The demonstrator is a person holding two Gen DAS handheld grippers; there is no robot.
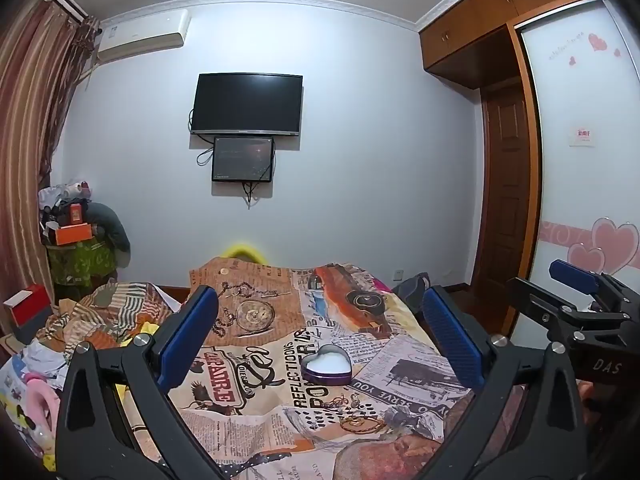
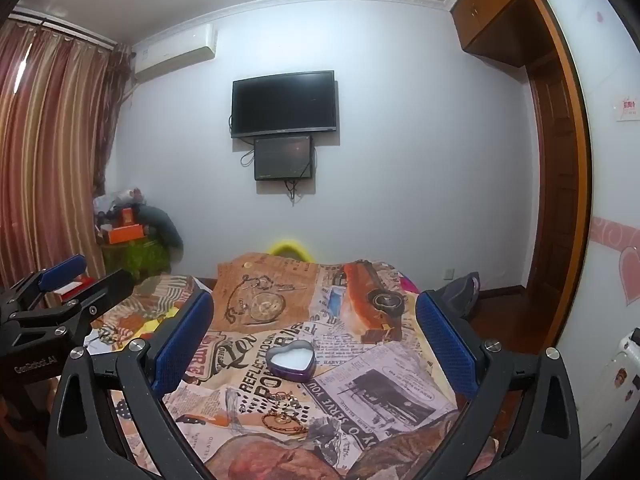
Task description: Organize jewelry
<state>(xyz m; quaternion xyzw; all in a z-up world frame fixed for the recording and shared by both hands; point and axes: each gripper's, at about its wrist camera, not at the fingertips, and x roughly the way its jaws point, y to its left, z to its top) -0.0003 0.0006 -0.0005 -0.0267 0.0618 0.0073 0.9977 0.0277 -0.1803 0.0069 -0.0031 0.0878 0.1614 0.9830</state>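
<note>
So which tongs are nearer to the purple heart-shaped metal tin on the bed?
Left, though only slightly. The left tongs hover with the purple heart-shaped metal tin straight ahead between them; for the right tongs it lies ahead, slightly left of centre.

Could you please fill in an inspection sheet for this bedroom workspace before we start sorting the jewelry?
Surface: bed with a newspaper-print cover, rumpled at its left side.
Job's things: heart-shaped tin, open, no lid seen, pale inside; small heap of jewelry lying on the cover just in front of it, none in the tin.
Clutter: clothes and papers at the bed's left edge; stacked boxes in the far corner.
Grippers: left gripper and right gripper both open, holding nothing, above the cover.
Cables: loose leads hang below the wall screens.
Surroundings: television, air conditioner, curtains, wardrobe, door.
</note>
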